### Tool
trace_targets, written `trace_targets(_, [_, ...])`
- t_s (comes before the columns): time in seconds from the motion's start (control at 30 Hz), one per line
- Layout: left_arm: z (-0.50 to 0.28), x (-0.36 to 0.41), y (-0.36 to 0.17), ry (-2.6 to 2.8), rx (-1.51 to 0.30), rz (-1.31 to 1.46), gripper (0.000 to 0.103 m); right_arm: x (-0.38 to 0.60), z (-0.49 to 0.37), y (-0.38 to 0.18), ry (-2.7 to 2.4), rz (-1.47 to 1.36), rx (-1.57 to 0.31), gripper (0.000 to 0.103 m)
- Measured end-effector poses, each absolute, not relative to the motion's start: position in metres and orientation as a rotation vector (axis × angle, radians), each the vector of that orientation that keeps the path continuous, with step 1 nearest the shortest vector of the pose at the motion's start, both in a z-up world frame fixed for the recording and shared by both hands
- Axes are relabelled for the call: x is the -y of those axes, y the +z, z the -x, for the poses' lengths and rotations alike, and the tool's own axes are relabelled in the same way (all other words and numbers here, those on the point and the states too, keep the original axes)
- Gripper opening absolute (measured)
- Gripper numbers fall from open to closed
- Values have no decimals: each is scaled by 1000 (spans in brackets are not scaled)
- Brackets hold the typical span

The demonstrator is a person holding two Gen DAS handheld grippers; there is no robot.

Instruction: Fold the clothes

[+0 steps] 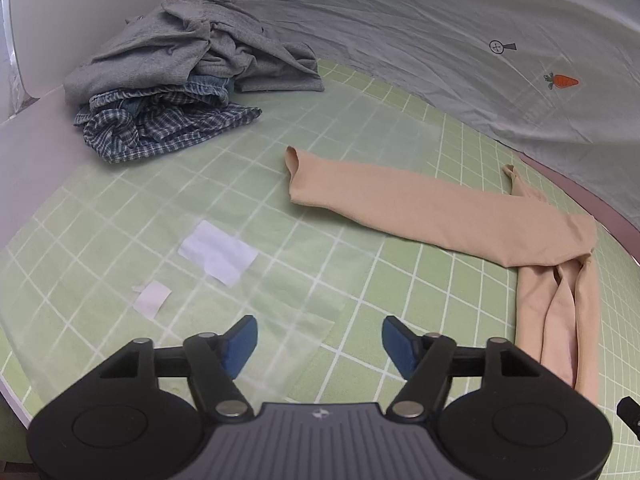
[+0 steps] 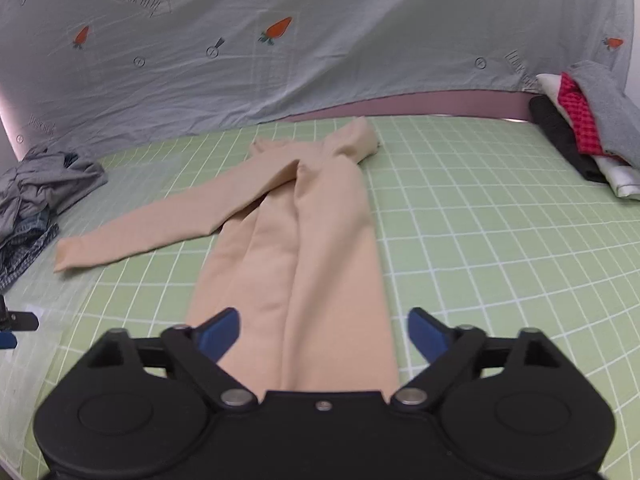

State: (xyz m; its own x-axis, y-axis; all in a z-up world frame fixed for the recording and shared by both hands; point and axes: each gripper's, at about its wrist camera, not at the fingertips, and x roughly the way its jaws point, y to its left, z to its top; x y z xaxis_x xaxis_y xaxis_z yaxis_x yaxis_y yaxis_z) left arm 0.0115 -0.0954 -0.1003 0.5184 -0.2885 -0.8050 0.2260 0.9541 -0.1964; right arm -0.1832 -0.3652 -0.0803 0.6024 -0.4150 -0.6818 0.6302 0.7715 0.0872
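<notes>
Green gridded mat (image 2: 480, 220) carries my beige top (image 2: 304, 248) mid-surface; my left gripper (image 1: 320, 344) and right gripper (image 2: 324, 332) hover spread, holding nothing.

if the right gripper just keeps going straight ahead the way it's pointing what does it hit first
Most likely the beige garment: the right gripper has open jaws straddling its near end, and the fabric runs straight ahead along the green grid mat. Height above the cloth is unclear.

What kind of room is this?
Probably a home clothes-folding table, not surely a bedroom: a green grid mat, a carrot-print sheet hung behind, an unfolded clothes heap, and a beige top laid out.
</notes>
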Motion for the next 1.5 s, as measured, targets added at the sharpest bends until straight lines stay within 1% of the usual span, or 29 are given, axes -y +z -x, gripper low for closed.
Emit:
trace_targets(0.03, [-13,98,-100,-305,-968,69,86,370,184,-79,-635,-339,-683,103])
trace_targets(0.2, [-27,109,-101,-298,-958,56,90,387,181,-83,-700,-346,-686,103])
trace_targets(0.5, [-78,125,-105,-251,-956,71,90,421,154,-86,-727,-367,-668,103])
trace_targets(0.7, [-128,139,-121,-235,-974,72,88,451,128,-95,-766,-375,-676,103])
trace_targets(0.77, [-142,144,-127,-243,-985,69,81,461,120,-98,-789,-374,-689,103])
trace_targets(0.8, [-150,146,-130,-247,-990,68,73,465,116,-100,-802,-374,-702,103])
trace_targets(0.87, [-159,150,-137,-251,-996,65,60,475,108,-103,-828,-374,-727,103])
trace_targets(0.9, [-160,151,-138,-242,-973,55,49,476,107,-105,-832,-372,-736,103])
trace_targets(0.93, [-162,153,-139,-241,-966,41,30,475,106,-106,-828,-367,-744,103])
trace_targets(1.0, [-167,156,-141,-241,-958,14,10,473,107,-108,-815,-361,-759,103])
trace_targets(1.03, [-164,159,-136,-265,-946,16,6,471,107,-110,-808,-362,-765,103])
trace_targets(1.3, [-129,184,-89,-467,-843,35,5,455,128,-96,-780,-360,-722,103])
trace_targets(1.43, [-75,227,-68,-665,-804,-11,5,449,150,-92,-781,-377,-706,103])
trace_targets(1.5, [-43,248,-65,-765,-811,-39,5,448,164,-92,-786,-392,-706,103])
